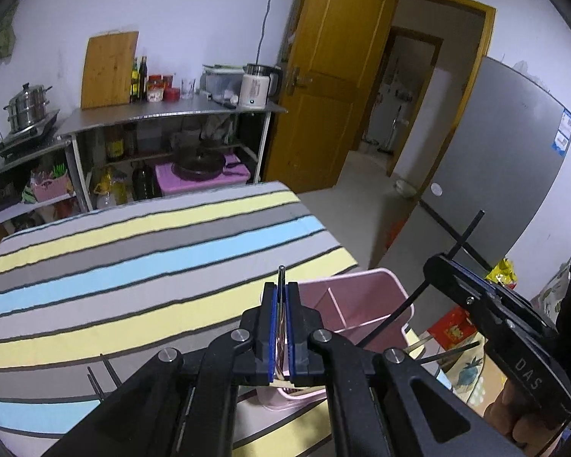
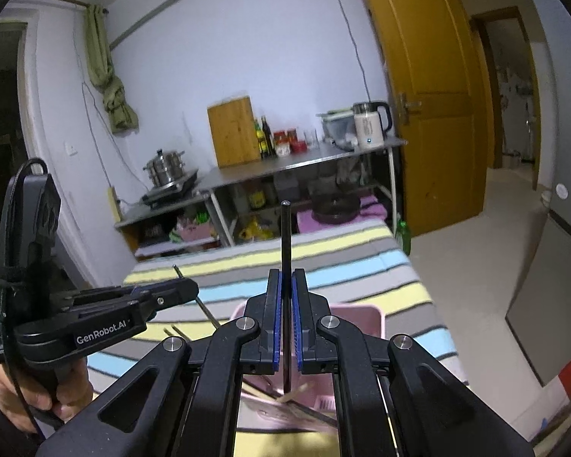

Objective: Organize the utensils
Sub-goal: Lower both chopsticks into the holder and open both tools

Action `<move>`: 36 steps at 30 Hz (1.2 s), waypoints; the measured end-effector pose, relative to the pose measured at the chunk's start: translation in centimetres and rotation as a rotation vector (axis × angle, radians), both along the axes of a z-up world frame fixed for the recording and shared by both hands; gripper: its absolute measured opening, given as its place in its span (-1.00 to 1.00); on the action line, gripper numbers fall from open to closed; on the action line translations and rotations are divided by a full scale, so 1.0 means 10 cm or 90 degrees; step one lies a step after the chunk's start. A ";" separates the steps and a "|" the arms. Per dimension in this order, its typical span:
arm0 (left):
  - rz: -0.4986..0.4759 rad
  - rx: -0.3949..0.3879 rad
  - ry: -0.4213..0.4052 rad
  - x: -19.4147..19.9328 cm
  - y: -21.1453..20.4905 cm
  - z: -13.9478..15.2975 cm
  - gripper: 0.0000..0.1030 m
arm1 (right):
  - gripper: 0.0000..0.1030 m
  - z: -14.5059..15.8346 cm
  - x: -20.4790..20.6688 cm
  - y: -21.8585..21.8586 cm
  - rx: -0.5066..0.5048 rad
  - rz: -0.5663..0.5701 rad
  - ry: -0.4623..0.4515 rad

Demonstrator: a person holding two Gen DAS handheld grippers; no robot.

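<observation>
Left gripper (image 1: 281, 297) clamped on thin metal chopstick (image 1: 281, 278), right gripper (image 2: 285, 297) clamped on black chopstick (image 2: 285, 243). Both held above pink 2-compartment utensil holder (image 1: 365, 297) at striped table (image 1: 133, 266) edge. Risk: tilted sticks could be caught on divider, holder tipped off edge.
</observation>
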State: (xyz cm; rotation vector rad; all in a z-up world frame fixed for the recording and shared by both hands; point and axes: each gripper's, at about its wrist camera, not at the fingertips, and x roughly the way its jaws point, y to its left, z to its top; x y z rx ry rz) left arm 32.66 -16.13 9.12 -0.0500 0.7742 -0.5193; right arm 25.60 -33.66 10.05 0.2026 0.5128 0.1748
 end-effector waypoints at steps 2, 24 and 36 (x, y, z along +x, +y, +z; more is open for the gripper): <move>-0.004 -0.002 0.001 0.01 0.00 -0.02 -0.92 | -0.90 -0.06 0.01 0.01 -0.001 0.005 0.012; 0.027 -0.039 -0.072 -0.51 0.37 0.36 -0.79 | -0.69 0.10 -0.36 -0.12 -0.014 -0.035 0.002; 0.054 -0.037 -0.103 -1.26 0.80 0.31 -0.79 | -0.69 0.19 -0.86 0.30 -0.036 0.027 -0.030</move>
